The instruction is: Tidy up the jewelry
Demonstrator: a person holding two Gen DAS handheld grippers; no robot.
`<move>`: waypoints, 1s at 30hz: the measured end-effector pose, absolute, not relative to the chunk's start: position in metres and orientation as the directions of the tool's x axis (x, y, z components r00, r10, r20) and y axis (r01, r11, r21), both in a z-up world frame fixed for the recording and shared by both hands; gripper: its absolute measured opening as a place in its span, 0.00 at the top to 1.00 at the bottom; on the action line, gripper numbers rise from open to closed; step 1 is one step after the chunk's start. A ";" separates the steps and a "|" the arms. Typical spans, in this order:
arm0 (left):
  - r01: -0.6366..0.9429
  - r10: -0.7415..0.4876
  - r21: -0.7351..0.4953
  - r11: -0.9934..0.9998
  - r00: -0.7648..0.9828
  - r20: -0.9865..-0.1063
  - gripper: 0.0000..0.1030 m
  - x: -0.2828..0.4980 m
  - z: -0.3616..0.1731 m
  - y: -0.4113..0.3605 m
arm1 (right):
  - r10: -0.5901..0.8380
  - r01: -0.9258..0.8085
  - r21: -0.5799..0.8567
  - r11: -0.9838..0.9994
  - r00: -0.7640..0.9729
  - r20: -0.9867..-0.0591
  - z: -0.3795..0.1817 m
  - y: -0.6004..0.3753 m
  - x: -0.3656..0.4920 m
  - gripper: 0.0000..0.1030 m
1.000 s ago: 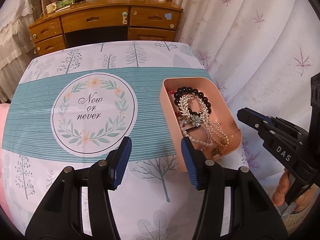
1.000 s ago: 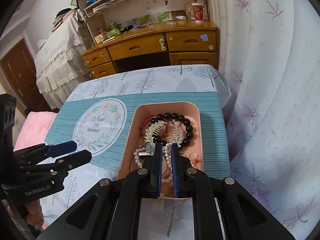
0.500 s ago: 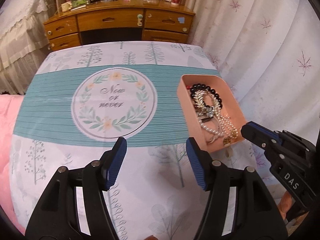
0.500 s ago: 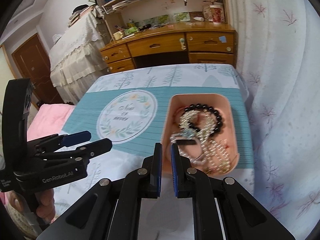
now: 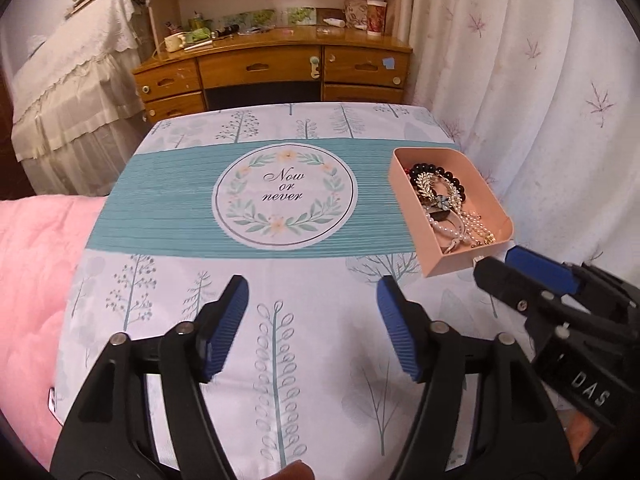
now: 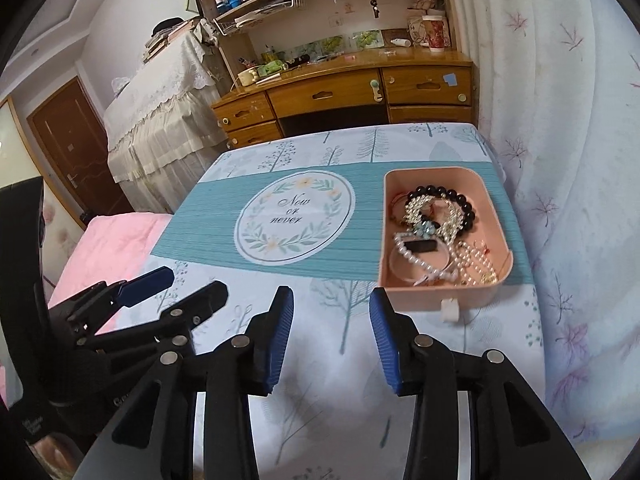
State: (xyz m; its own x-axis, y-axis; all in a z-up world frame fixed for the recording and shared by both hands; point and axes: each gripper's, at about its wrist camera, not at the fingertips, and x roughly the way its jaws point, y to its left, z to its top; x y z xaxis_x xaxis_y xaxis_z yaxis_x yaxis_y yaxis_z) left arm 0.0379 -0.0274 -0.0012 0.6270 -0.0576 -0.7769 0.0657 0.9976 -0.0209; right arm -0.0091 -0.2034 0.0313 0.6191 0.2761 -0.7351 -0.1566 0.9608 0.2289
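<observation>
A pink tray (image 5: 408, 208) (image 6: 382, 240) sits at the table's right side, holding a black bead bracelet (image 5: 430, 170) (image 6: 444, 194), a gold leaf piece (image 6: 424, 206), pearl strands (image 5: 444, 230) (image 6: 416, 258) and other tangled jewelry. My left gripper (image 5: 312, 300) hovers over the near middle of the cloth, jaws opening, nothing between them. My right gripper (image 6: 331, 306) is near and left of the tray's front wall, jaws opening and empty. The right gripper (image 5: 500, 258) also shows in the left wrist view, the left gripper (image 6: 188, 284) in the right wrist view.
The table wears a tree-print cloth with a teal band and a "Now or never" wreath (image 5: 284, 194) (image 6: 294, 212). A pink quilt (image 5: 36, 272) lies left. White curtains (image 5: 540, 100) hang right. A cluttered wooden desk (image 5: 272, 68) stands beyond the far edge.
Both grippers drew back from the tray toward the near edge. The right gripper's jaws went from shut to parted. The left gripper's jaws spread wider.
</observation>
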 end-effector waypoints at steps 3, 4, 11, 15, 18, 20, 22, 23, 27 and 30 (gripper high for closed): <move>0.044 -0.041 -0.016 0.999 0.649 -0.760 0.33 0.025 0.003 -0.025 | 0.266 -0.145 0.226 0.963 0.626 -0.733 0.032 -0.197 -0.021 0.60; 0.034 -0.029 -0.009 0.999 0.655 -0.755 0.32 0.021 0.005 -0.025 | 0.257 -0.137 0.220 0.966 0.629 -0.734 0.032 -0.195 -0.024 0.60; -0.014 0.010 0.001 1.000 0.679 -0.734 0.32 0.006 0.009 -0.020 | 0.246 -0.124 0.219 0.968 0.649 -0.720 0.036 -0.195 -0.035 0.59; -0.025 0.027 0.014 1.000 0.690 -0.723 0.32 0.002 0.012 -0.020 | 0.246 -0.122 0.221 0.968 0.652 -0.717 0.037 -0.194 -0.037 0.59; -0.030 0.038 0.024 0.999 0.690 -0.723 0.32 0.002 0.013 -0.020 | 0.246 -0.119 0.223 0.968 0.648 -0.721 0.037 -0.195 -0.038 0.59; -0.031 0.037 0.022 0.999 0.687 -0.725 0.32 0.002 0.012 -0.020 | 0.246 -0.117 0.224 0.967 0.647 -0.722 0.037 -0.196 -0.037 0.59; -0.032 0.038 0.022 0.999 0.685 -0.728 0.32 0.002 0.011 -0.020 | 0.244 -0.114 0.225 0.968 0.646 -0.723 0.037 -0.196 -0.037 0.59; -0.033 0.038 0.022 0.999 0.684 -0.728 0.32 0.002 0.011 -0.020 | 0.244 -0.115 0.224 0.968 0.646 -0.723 0.037 -0.196 -0.036 0.59; -0.038 0.041 0.020 0.999 0.680 -0.732 0.32 0.004 0.010 -0.019 | 0.245 -0.115 0.224 0.968 0.647 -0.722 0.037 -0.196 -0.036 0.59; -0.041 0.042 0.019 0.999 0.677 -0.735 0.32 0.005 0.008 -0.018 | 0.247 -0.115 0.228 0.967 0.643 -0.724 0.036 -0.196 -0.036 0.59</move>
